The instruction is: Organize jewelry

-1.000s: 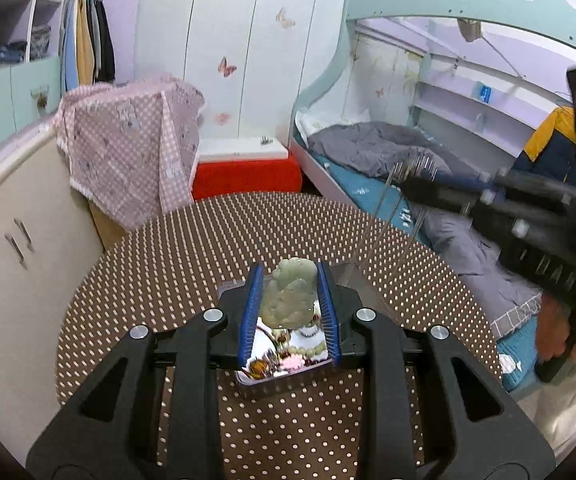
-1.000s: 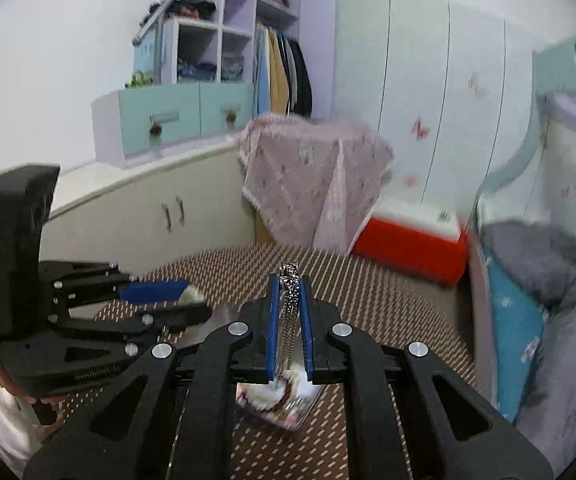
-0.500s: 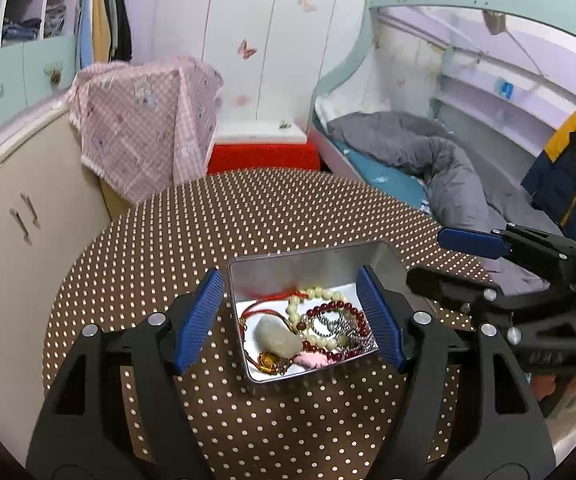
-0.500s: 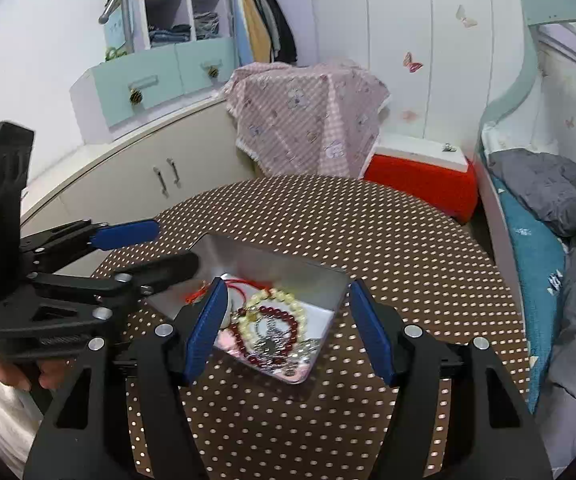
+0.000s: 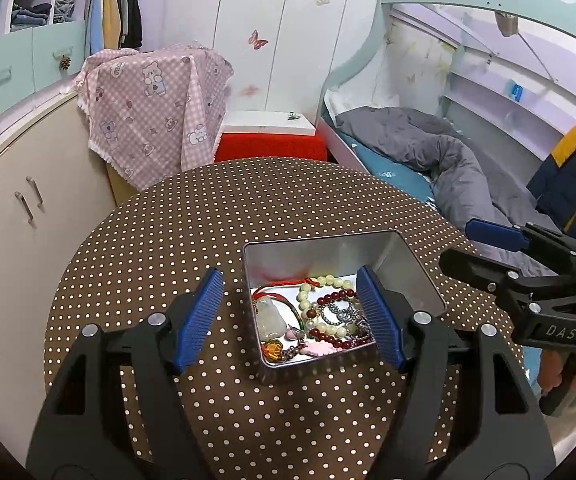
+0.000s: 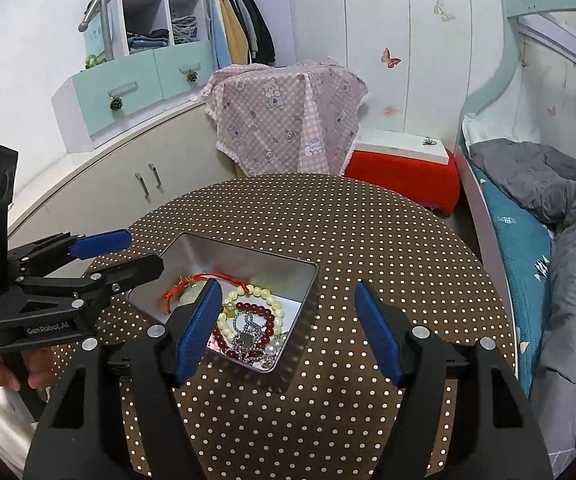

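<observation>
An open metal tin sits on the round, brown dotted table. Inside lie a pale jade pendant on a red cord, cream beads, dark red beads, a silver chain and a pink piece. My left gripper hovers open over the tin's near left side and holds nothing. My right gripper hangs over the tin's right corner; its jaws are opening and grip nothing. The silver chain rests below its left finger.
A cream cabinet stands left of the table. Behind it are a pink checked cloth and a red box with a white lid. A bed with a grey duvet runs along the right. A person's hand holds the left gripper's handle.
Both grippers have opened. The jade pendant left my left gripper and the silver piece left my right one; both now lie in the tin. My right gripper has sunk a little.
</observation>
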